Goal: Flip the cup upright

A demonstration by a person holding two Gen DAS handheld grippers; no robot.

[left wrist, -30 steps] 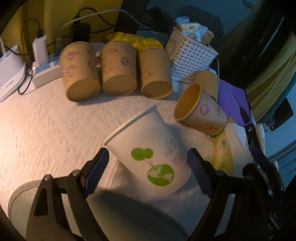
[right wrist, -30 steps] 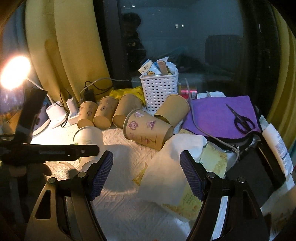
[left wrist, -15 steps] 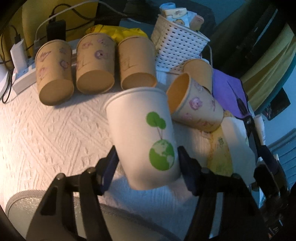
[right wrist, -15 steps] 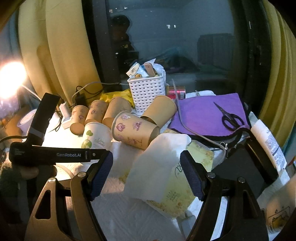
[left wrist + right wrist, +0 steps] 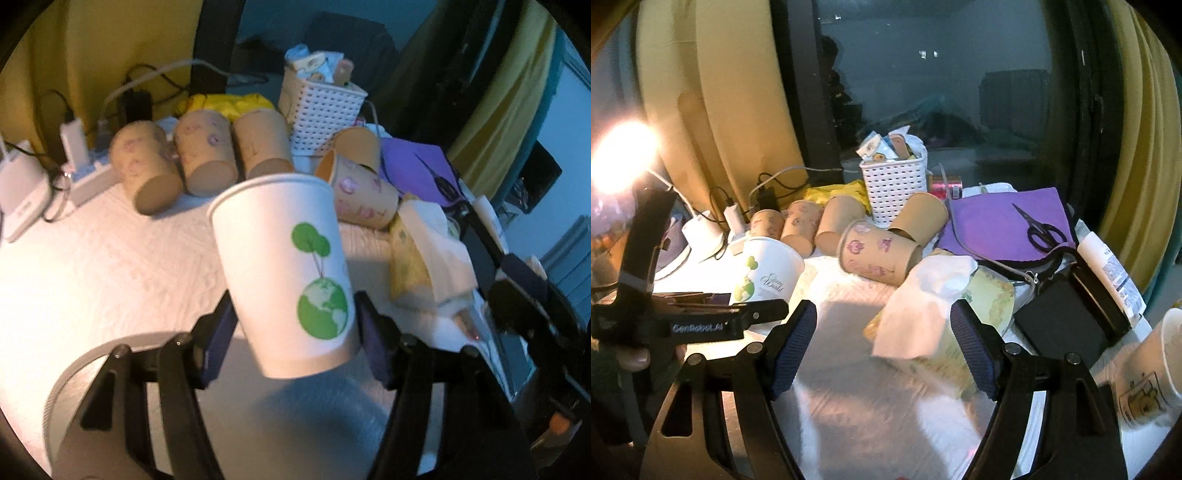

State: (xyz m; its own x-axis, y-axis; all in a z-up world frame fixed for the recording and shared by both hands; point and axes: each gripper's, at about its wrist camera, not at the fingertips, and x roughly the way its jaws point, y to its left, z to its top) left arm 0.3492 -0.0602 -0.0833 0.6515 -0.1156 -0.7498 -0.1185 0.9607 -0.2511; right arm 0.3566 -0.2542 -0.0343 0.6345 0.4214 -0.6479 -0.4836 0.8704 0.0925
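Here the white cup sits pinched between the left claw.

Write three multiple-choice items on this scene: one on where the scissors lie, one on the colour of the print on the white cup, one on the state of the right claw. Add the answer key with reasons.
1. Where do the scissors lie?
A. inside the white basket
B. on the purple cloth
C. under the tissue

2. What colour is the print on the white cup?
A. green
B. red
C. blue

3. What is the state of the right claw?
A. shut on a brown cup
B. shut on the tissue
C. open, holding nothing

Answers:
1. B, the black scissors rest on the purple cloth, right of the white basket.
2. A, a green globe and leaves show on the cup that the left claw grips.
3. C, its jaws stand wide apart above the table, with the tissue beyond them.
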